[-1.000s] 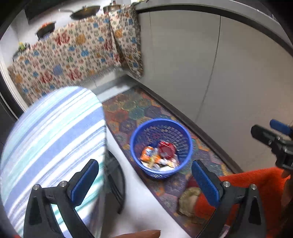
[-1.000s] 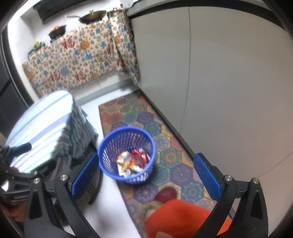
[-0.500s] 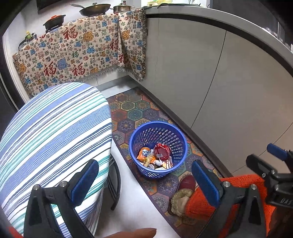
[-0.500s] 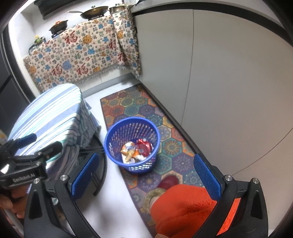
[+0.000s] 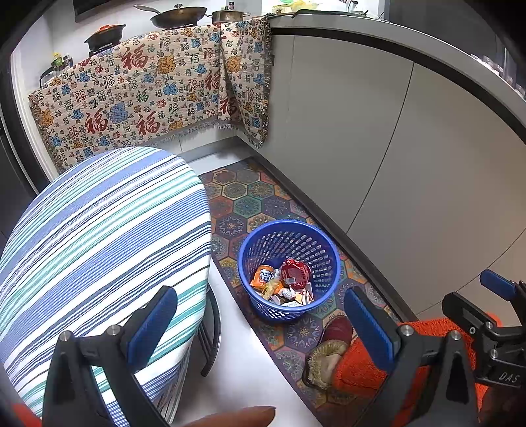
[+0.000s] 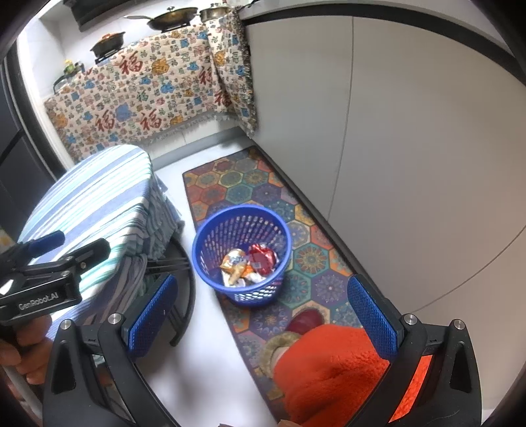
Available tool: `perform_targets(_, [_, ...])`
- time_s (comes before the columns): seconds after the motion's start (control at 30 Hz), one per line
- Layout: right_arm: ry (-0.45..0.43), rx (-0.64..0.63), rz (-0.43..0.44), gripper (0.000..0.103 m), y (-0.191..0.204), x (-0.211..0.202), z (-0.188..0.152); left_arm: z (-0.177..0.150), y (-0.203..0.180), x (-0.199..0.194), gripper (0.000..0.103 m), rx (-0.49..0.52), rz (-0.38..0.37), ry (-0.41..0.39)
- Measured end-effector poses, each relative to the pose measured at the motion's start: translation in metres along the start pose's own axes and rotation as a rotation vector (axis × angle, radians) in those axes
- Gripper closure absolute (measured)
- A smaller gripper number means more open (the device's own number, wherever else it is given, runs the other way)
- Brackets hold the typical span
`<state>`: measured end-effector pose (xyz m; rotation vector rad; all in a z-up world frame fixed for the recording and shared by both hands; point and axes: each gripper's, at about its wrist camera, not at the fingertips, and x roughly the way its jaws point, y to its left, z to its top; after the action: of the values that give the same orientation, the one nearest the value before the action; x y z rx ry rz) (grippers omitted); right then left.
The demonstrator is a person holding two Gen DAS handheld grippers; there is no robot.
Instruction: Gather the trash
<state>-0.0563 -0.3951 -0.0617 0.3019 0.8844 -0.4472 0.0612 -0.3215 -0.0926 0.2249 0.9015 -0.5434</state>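
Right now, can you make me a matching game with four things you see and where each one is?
Things:
1. blue basket
2. red wrapper
3. striped cloth
4. frying pan

Places:
A. on the counter at the back
B. inside the basket
C. draped over the table
D. standing on the patterned rug

Pairs: 1-D, 2-B, 3-C, 4-A
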Motion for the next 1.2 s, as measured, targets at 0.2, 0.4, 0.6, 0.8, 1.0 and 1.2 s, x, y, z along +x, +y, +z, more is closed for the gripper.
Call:
perform_targets(0.2, [0.006, -0.012, 0.005, 0.000, 0.0042, 0.0007, 0.0011, -0.0004, 0.0011, 0.0003, 0.000, 0.005, 0.008, 0.001])
perform_targets(0.4, [0.011, -0.022, 0.002, 0.000, 0.0082, 0.0017, 0.0004, -0.0012, 0.0011, -0.0010, 0.000, 0.003, 0.013, -0.003])
perform_targets(0.6, [0.008, -0.027, -0.001, 0.000, 0.0107, -0.0007, 0.0009, -0.0012, 0.0000, -0.0022, 0.000, 0.006, 0.011, -0.007])
perform_targets(0.8, [-0.001, -0.035, -0.002, 0.000, 0.0110, -0.0030, 0.0018, -0.0010, -0.0010, -0.0049, 0.000, 0.012, 0.008, -0.011])
perform_targets(1.0, [0.008, -0.035, -0.001, 0.000, 0.0108, -0.0006, -0.0002, -0.0021, -0.0028, -0.0054, 0.000, 0.016, 0.006, -0.011])
perform_targets(1.2, [0.011, -0.035, 0.001, 0.000, 0.0112, 0.0000, -0.0005, -0.0030, -0.0043, -0.0048, 0.000, 0.018, 0.003, -0.008])
